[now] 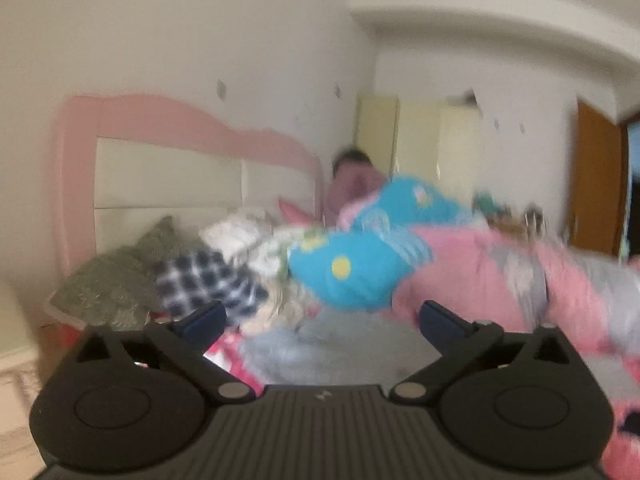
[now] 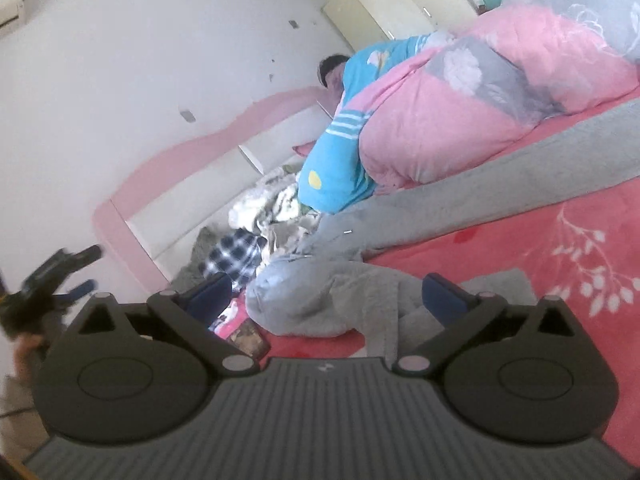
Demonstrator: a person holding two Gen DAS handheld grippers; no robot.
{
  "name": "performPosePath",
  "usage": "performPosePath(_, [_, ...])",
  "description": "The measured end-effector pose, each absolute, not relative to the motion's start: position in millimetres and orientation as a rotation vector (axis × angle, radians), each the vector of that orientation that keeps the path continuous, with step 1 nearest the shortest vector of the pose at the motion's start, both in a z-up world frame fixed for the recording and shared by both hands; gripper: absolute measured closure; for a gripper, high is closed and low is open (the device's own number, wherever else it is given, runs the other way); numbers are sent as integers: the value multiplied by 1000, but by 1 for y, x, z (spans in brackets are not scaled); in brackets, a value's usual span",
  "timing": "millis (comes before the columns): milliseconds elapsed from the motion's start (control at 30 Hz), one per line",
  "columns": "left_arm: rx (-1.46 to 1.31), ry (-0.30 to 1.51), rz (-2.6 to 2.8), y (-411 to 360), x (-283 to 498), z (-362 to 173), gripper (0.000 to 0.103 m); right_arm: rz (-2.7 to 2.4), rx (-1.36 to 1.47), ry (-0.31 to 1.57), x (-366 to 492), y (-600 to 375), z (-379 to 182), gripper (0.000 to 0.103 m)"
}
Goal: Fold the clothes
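Note:
A grey garment (image 2: 320, 300) lies crumpled on the red flowered bedspread (image 2: 560, 240), with one long part (image 2: 500, 172) stretched out to the right. My right gripper (image 2: 328, 292) hovers just above the crumpled end, open, with nothing between its fingers. In the blurred left wrist view my left gripper (image 1: 322, 316) is open and empty too, above the same grey garment (image 1: 340, 352). The left gripper (image 2: 90, 270) also shows at the left edge of the right wrist view, off the bedside. A pile of clothes with a black-and-white checked piece (image 2: 236, 256) sits near the headboard.
A pink and grey quilt (image 2: 480, 92) and a blue cushion with a yellow dot (image 2: 332, 176) are heaped at the back of the bed. A person (image 2: 332, 68) sits behind them. A pink headboard (image 2: 180, 160), white wall and cream wardrobe (image 2: 380, 4) lie beyond.

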State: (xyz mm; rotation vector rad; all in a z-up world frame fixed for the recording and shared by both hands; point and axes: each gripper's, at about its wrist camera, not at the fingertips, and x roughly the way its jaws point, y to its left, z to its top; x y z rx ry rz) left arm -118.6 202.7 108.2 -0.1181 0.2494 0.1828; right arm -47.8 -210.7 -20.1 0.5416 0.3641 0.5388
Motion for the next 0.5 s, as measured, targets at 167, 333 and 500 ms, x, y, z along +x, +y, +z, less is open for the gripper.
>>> performPosePath(167, [-192, 390, 126, 174, -117, 73, 0, 537, 492, 378, -47, -208, -31, 1])
performPosePath(333, [-280, 504, -19, 122, -83, 27, 0, 440, 371, 356, -57, -217, -28, 1])
performPosePath(500, [-232, 511, -205, 64, -58, -3, 0, 236, 282, 272, -73, -240, -31, 1])
